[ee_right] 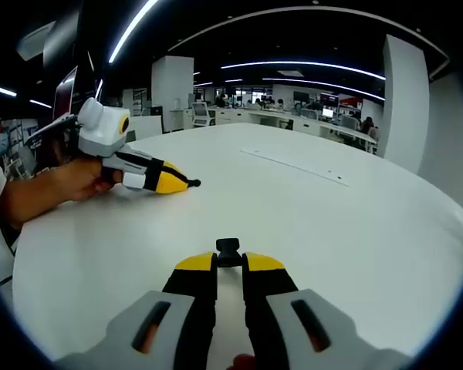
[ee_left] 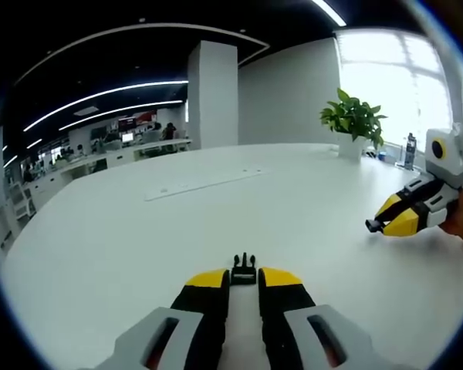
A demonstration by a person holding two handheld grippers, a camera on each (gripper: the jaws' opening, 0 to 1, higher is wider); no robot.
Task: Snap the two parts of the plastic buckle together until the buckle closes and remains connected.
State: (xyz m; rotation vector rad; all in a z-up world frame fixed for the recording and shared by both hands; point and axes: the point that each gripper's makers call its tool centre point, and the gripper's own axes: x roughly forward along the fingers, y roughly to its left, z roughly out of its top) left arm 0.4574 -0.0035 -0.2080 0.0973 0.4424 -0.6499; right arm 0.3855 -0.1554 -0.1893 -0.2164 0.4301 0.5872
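In the left gripper view, the left gripper [ee_left: 244, 279] has its two black jaws with yellow tips nearly closed on a small black plastic buckle part with prongs [ee_left: 244, 270], which sticks out just past the tips. In the right gripper view, the right gripper [ee_right: 229, 263] holds in the same way the other black buckle part [ee_right: 228, 252], a short blocky piece between its yellow tips. The two parts are well apart, each in its own gripper.

Under both lies a wide, smooth white worktop [ee_left: 139, 239] with a rounded edge and a long thin seam across it. The surface between the grippers is bare, so nothing stands in the way.

Farther off, a green leafy plant [ee_left: 353, 118] in a white pot stands on the worktop near a bright window [ee_left: 393, 77]. A white square pillar [ee_left: 213, 94] rises behind, and beyond it are office desks under long ceiling lights.
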